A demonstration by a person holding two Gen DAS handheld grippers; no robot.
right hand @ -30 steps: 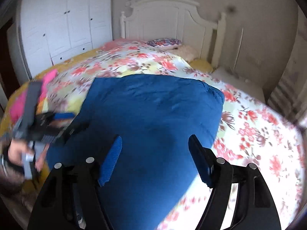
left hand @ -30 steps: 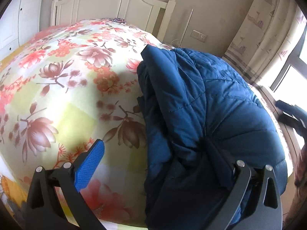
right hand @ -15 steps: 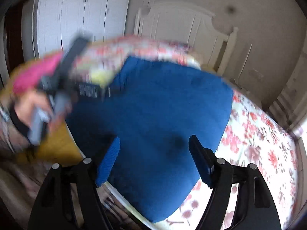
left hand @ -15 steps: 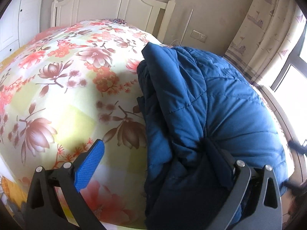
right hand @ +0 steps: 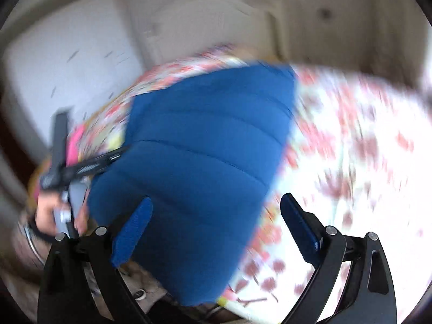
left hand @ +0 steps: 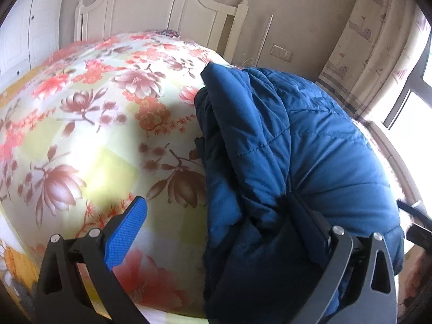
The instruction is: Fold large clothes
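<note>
A floral bedspread (left hand: 89,140), smooth and printed with pink and brown blossoms, is filling the left wrist view from 9 to 12 o'clock. A quilted blue padded jacket (left hand: 310,162), puffy and stitched in panels, is lying bunched on the bed from 1 to 5 o'clock. The left gripper (left hand: 216,232) is standing released: its ribbed blue pad at 7 o'clock is clear of the cloth, while the other finger at 5 o'clock is sinking into dark folds that hide its pad. A white panelled headboard (left hand: 162,8) is rising at 12 o'clock.

The right wrist view is smearing with motion. A hand (right hand: 51,213) at 8 o'clock is gripping the other tool, details unreadable. The right gripper (right hand: 216,224), whose jaws have just been opening, is spread wide above the jacket's near corner, pads not pressing it. The jacket's lower edge is cut off behind the tool.
</note>
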